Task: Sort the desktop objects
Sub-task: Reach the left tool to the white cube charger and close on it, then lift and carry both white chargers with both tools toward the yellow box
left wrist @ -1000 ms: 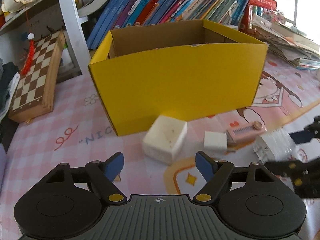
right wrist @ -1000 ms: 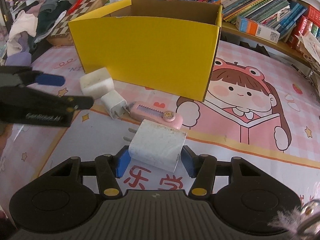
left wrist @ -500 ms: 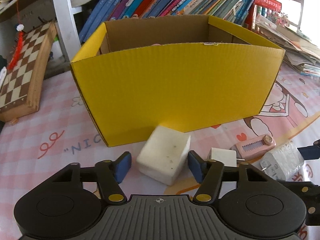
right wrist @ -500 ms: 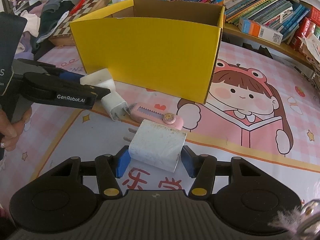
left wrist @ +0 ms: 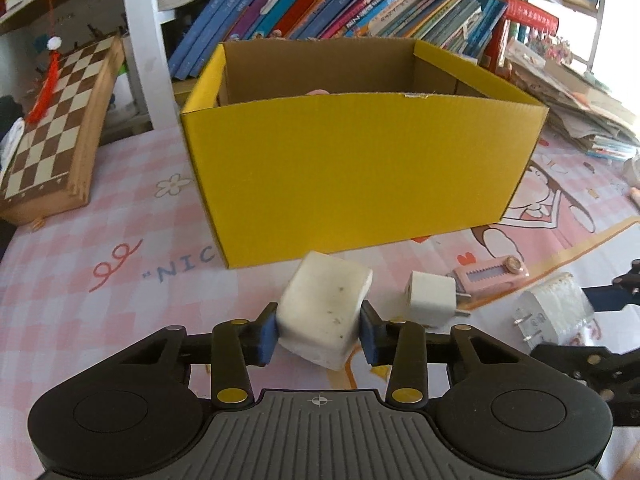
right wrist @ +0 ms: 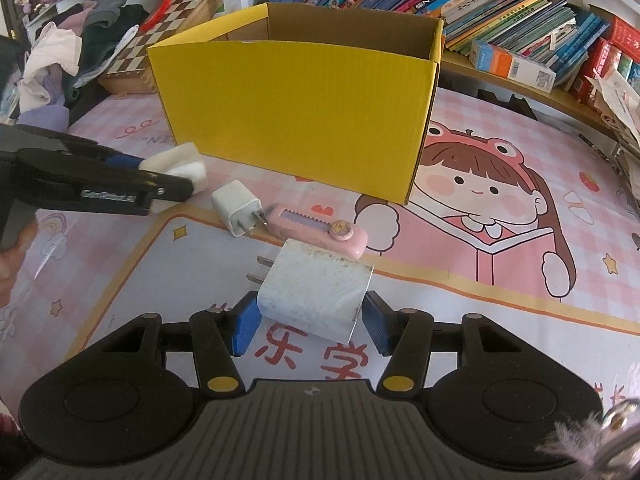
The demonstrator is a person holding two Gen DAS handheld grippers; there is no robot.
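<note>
Now that our left hand-held gripper (left wrist: 319, 330) has clamped the white block (left wrist: 325, 312), and the right hand-held gripper (right wrist: 307, 318) clamps the charger (right wrist: 314, 294), we can lift both into the yellow box (left wrist: 360, 172).

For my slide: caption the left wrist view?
Left hand-held gripper grips white block before yellow box.

Ahead and left of your left jaws, the pink checked mat (left wrist: 120, 300) reads "NIC". Just before your right jaws it shows red characters "乐学". Your left gripper (right wrist: 168, 184) reads "GenRobot.AI".

Left gripper (left wrist: 319, 334) — right gripper (right wrist: 308, 319) — both clamped.
</note>
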